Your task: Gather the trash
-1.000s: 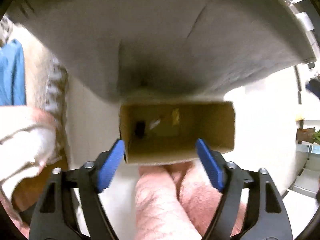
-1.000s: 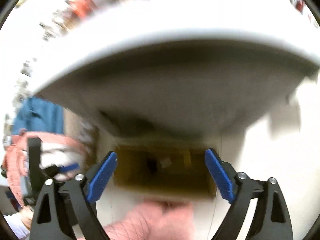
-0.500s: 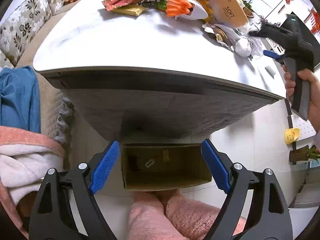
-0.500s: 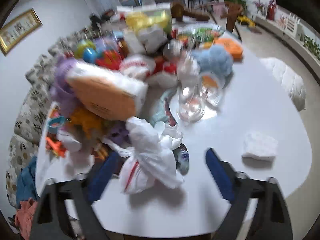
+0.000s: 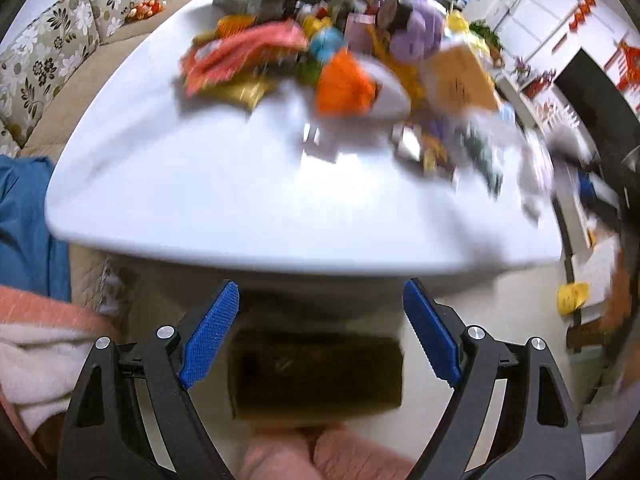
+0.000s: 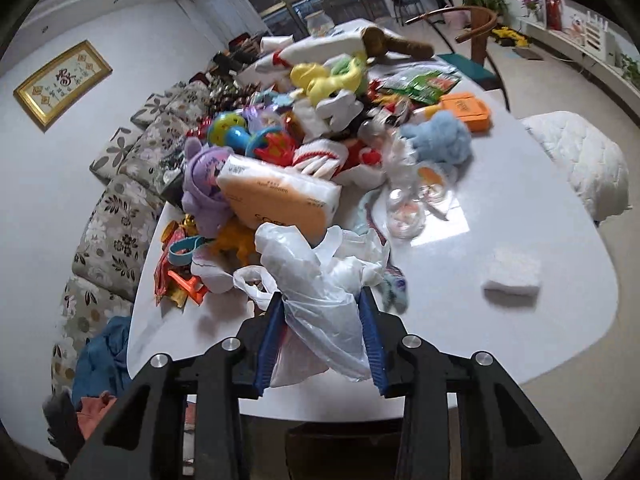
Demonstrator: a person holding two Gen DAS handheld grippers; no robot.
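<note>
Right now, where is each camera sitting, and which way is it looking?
Left wrist view: sits on the left gripper, looking down over the white table edge at a cardboard box on the floor; open blue pads and pink-clad knees show.
Right wrist view: sits on the right gripper, looking across the table; its jaws are closing on a white plastic bag.
Both share the table, the orange tissue pack and the purple plush toy.

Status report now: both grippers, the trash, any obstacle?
Left gripper open, empty, above box. Right gripper closing on plastic bag at table edge. Toy pile crowds behind bag.
</note>
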